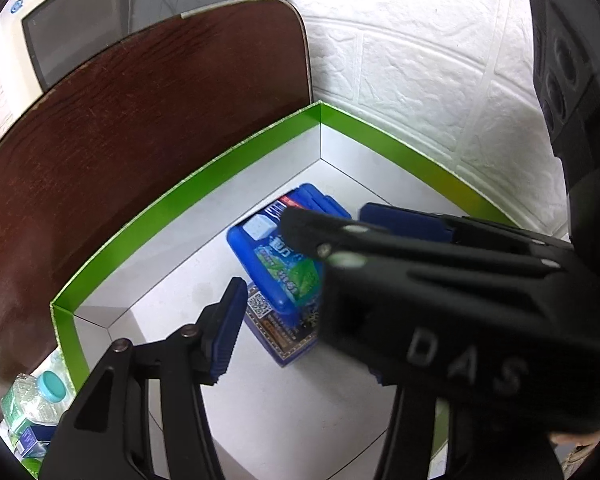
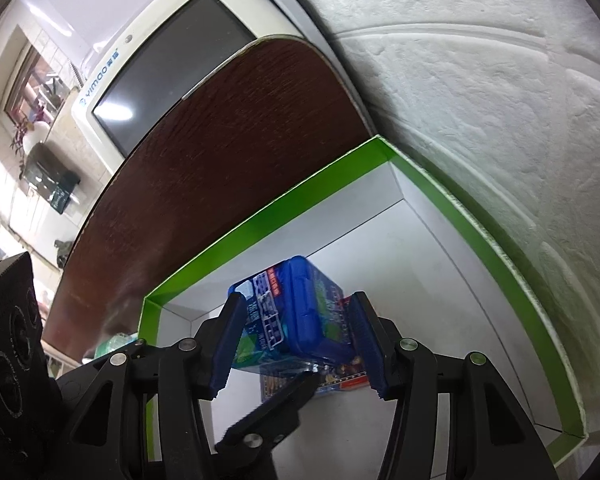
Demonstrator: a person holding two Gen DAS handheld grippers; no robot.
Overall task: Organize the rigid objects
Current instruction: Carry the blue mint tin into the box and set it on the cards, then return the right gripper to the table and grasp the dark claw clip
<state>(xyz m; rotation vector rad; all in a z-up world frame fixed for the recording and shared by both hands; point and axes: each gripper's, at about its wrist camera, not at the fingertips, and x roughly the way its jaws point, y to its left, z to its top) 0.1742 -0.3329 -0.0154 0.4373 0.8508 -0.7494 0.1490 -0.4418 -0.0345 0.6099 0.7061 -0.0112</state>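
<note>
- Position first: the blue case is inside the green-rimmed box, which stands on the dark table against the white wall. The case lies tilted, one end resting on a flat printed pack.
- My right tongs have the case between the pads and it fills almost the whole gap, but I cannot tell if the pads really press on it. If they only touch it, I think the case slips out when I lift and falls back crooked.
- My left tongs are released. The one pad I see is free, just beside the flat pack, and the other finger is hidden behind the right tongs.
- Both tongs crowd the same small place. I judge that the fingers may knock together, and this can push the case out of the grip.
- The case is smooth hard plastic. A grip on its rounded edge may let it turn between the pads.
- If the left pad pushes the flat pack sideways, the case loses its support and tips.
- A bottle stands outside the box, near the left side. A wide swing of my left arm may hit it.
</note>
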